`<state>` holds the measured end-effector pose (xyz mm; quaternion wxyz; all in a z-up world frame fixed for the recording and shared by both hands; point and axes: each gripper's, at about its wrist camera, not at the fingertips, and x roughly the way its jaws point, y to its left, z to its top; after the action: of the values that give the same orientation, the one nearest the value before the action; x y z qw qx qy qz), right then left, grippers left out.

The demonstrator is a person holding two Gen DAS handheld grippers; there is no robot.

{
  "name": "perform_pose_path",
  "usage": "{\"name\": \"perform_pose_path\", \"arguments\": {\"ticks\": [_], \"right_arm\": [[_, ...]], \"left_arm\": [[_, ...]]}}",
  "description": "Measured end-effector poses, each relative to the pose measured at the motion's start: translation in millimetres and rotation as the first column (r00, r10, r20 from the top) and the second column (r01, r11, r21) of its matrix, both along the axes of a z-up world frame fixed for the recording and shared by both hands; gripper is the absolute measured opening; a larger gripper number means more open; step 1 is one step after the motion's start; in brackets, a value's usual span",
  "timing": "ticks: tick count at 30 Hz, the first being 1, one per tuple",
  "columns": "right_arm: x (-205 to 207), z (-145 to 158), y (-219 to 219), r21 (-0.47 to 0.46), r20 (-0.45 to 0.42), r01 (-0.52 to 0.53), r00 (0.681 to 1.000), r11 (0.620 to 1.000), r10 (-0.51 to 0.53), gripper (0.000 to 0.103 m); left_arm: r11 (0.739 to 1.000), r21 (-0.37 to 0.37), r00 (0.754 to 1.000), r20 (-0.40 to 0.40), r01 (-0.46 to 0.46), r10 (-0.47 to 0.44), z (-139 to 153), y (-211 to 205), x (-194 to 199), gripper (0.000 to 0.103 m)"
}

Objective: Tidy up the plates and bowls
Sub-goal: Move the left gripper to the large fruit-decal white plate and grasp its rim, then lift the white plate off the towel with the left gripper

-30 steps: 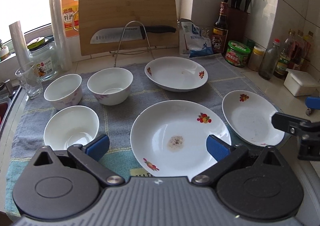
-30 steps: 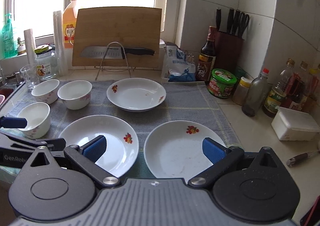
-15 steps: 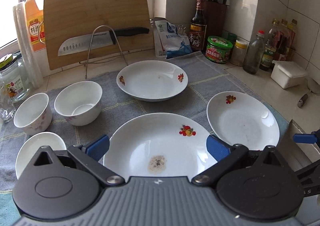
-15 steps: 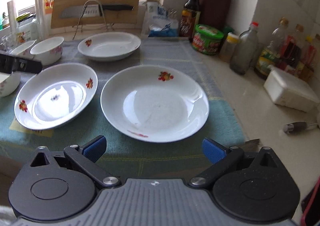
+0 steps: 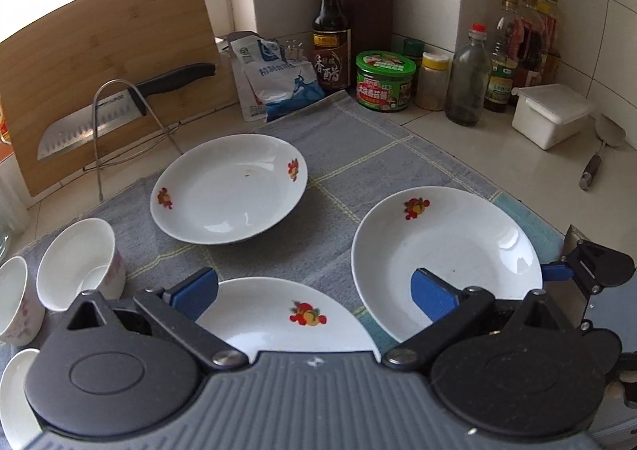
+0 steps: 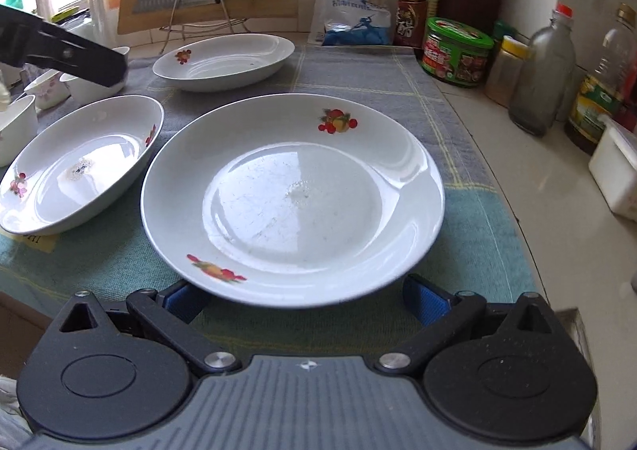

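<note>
The right-hand plate (image 6: 292,187) is found dead ahead of the right gripper (image 6: 306,300), its near rim lying just beyond — and partly over — the two blue pads, which stand spread wide to either side of it; the jaws are released and grasp nothing. A plate being round, no long axis is offered: the grip is judged to turn only on the near rim, which must be entered between the pads by a short forward push at cloth level. The left gripper (image 5: 314,293) is likewise held apart and empty, above the near middle plate (image 5: 290,320). The far plate (image 5: 229,187) rests further back on the grey cloth (image 5: 358,155) covering the counter, and the bowls (image 5: 79,263) are grouped at the left edge.
</note>
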<state>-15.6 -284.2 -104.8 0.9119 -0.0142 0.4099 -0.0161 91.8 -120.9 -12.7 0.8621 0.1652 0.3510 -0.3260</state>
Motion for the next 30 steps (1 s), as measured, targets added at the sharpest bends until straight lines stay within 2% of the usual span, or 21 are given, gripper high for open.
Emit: {"name": "perform_pose_path", "arguments": {"ticks": [6,12,17,21,30], "right_arm": [[-7.8,-4.6,-4.9,0.000,0.058,-0.058,0.997,0.998,0.058,0.103],[-10.2,-6.7,-8.2,-0.002,0.101,-0.079,0.992,0.997,0.079,0.103],[-13.6,-9.1,-9.5,-0.001,0.131,-0.092,0.987,0.996,0.092,0.103],[-18.5,-11.9,-9.3,0.000,0.159,-0.094,0.983,0.996,0.093,0.103],[-20.5,-13.0,-9.6,-0.001,0.177,-0.110,0.978,0.994,0.109,0.103]], "left_arm": [[0.995,0.014,0.995,-0.015,0.100,-0.100,-7.0,-35.3,14.6,0.102],[0.977,0.053,0.976,-0.085,0.207,-0.202,-19.6,-72.6,37.5,0.101],[0.936,0.115,0.939,-0.137,0.332,-0.316,-36.2,-100.7,45.1,0.098],[0.901,0.131,0.897,-0.230,0.414,-0.378,-47.5,-115.0,53.8,0.083],[0.849,0.150,0.828,-0.360,0.507,-0.431,-52.2,-129.9,72.8,0.079]]}}
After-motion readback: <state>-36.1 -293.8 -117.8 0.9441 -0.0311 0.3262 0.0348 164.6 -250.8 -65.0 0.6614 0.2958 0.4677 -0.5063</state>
